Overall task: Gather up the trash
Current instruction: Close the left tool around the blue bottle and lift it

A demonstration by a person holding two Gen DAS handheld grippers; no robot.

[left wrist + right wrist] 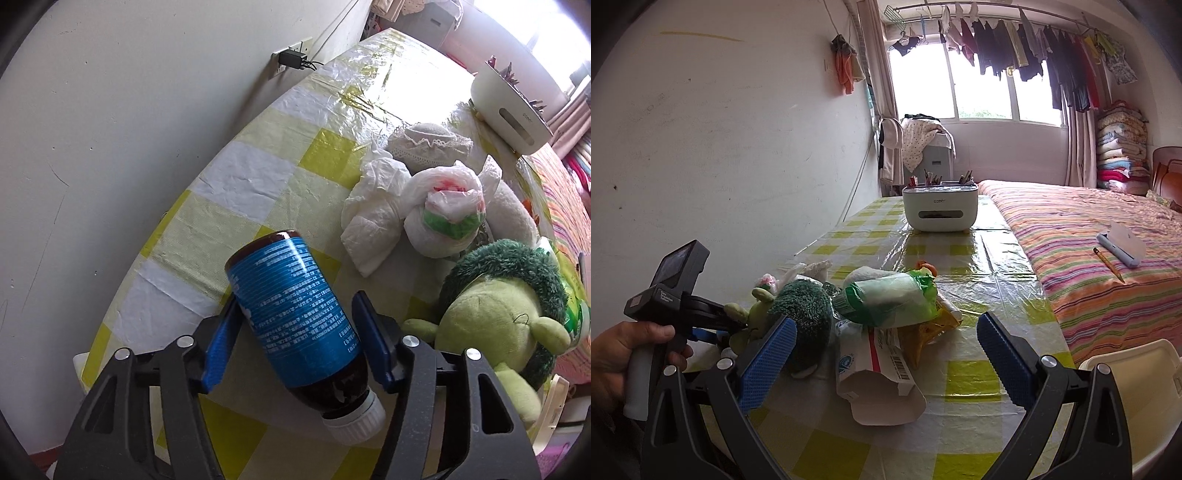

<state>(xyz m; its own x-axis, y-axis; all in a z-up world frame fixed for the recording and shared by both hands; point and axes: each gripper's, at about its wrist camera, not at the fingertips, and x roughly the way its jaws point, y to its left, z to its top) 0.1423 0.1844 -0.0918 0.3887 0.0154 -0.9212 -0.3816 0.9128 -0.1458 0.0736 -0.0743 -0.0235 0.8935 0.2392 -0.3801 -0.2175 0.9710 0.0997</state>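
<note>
Yellow-and-white checked plastic covers the table (236, 184), which runs along a bare white wall (110, 129) on its left edge toward a bright window at the far end.

Nearest that left edge in the left wrist view, the left gripper (295, 347) has its blue pads (221, 350) closed on a brown bottle (299, 314) with a blue label and a white cap. The bottle sits tilted, base pointing away and up, cap toward the camera, above the near end of the table. To its right lie crumpled white plastic bags (410, 210) touching one another, with a lace-trimmed cover (428, 142) just behind them. A green plush toy (506, 317) lies at the near right edge, and a white organiser box (513, 107) stands toward the far right corner.

Seen from the right wrist camera, a hand (624, 358) holds the left gripper's handle at the left. The right gripper (886, 362) hangs wide open above the near end of the table, gripping nothing. Between its pads lies an opened white cardboard carton (875, 380), and just behind that a green-and-white bagged bundle (890, 299) resting on a yellow wrapper (927, 336). A striped bed (1089, 243) borders the table's right edge.
</note>
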